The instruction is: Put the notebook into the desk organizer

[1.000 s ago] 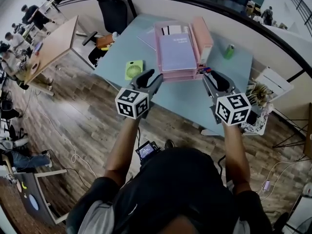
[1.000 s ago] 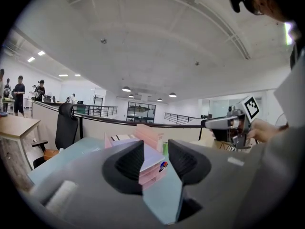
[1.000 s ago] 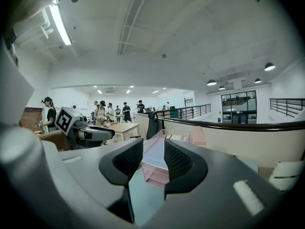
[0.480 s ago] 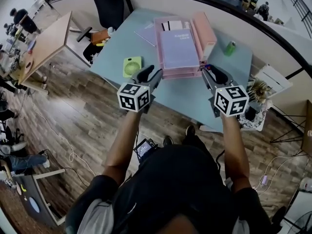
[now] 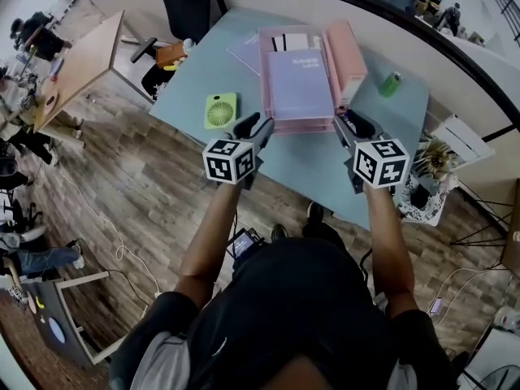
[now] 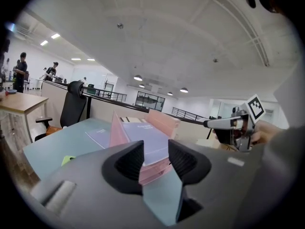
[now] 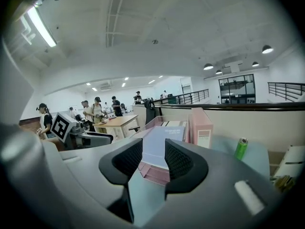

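A lilac notebook (image 5: 296, 84) lies flat on the top tray of the pink desk organizer (image 5: 302, 125) on a pale blue table (image 5: 317, 165). It also shows in the left gripper view as the notebook (image 6: 143, 130) and in the right gripper view as the notebook (image 7: 164, 133). My left gripper (image 5: 252, 127) hovers at the organizer's front left corner, open and empty (image 6: 156, 149). My right gripper (image 5: 349, 124) hovers at the front right corner. Its jaws (image 7: 153, 149) are opening, with nothing between them.
A second thin lilac booklet (image 5: 244, 55) lies left of the organizer. A green fan (image 5: 221, 110) sits near the table's left edge, a pink box (image 5: 345, 51) stands right of the organizer, and a green can (image 5: 391, 84) beyond it. An office chair (image 5: 183, 2) stands behind the table.
Both grippers have edged a little forward toward the organizer's front. Nothing was taken hold of or moved on the table.
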Demonstrator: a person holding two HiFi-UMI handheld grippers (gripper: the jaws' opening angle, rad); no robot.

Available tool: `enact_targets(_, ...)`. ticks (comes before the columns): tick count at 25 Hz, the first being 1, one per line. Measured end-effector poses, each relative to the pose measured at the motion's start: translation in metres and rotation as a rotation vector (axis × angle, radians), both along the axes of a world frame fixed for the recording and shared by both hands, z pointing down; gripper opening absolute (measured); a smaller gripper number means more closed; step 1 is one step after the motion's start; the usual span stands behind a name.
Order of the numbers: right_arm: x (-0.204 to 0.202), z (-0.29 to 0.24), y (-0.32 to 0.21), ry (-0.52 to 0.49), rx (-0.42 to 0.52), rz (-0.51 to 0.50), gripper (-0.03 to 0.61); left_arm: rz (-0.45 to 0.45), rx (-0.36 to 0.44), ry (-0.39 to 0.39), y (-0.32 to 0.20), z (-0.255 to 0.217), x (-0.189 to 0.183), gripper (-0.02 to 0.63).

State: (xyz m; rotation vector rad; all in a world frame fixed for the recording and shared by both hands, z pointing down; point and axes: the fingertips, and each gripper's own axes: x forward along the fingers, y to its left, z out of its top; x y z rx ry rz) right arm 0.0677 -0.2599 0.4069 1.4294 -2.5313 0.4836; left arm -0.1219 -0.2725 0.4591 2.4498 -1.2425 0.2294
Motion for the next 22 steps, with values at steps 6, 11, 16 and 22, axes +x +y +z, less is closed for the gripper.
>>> enact_targets(6, 0.002, 0.027, -0.017, -0.017, -0.066, -0.021, 0.148, -0.02, -0.056, 0.014, -0.012, 0.023, 0.006, 0.222)
enact_targets(11, 0.004, 0.048, -0.026, -0.032, -0.116, -0.027, 0.148, -0.04, -0.107, 0.034, -0.018, 0.041, 0.009, 0.222)
enact_targets(16, 0.008, 0.063, -0.034, -0.059, -0.152, -0.024, 0.163, -0.052, -0.14, 0.053, -0.024, 0.053, 0.013, 0.23)
enact_targets(22, 0.008, 0.079, -0.042, -0.119, -0.2, -0.023, 0.181, -0.08, -0.183, 0.109, -0.033, 0.064, 0.016, 0.23)
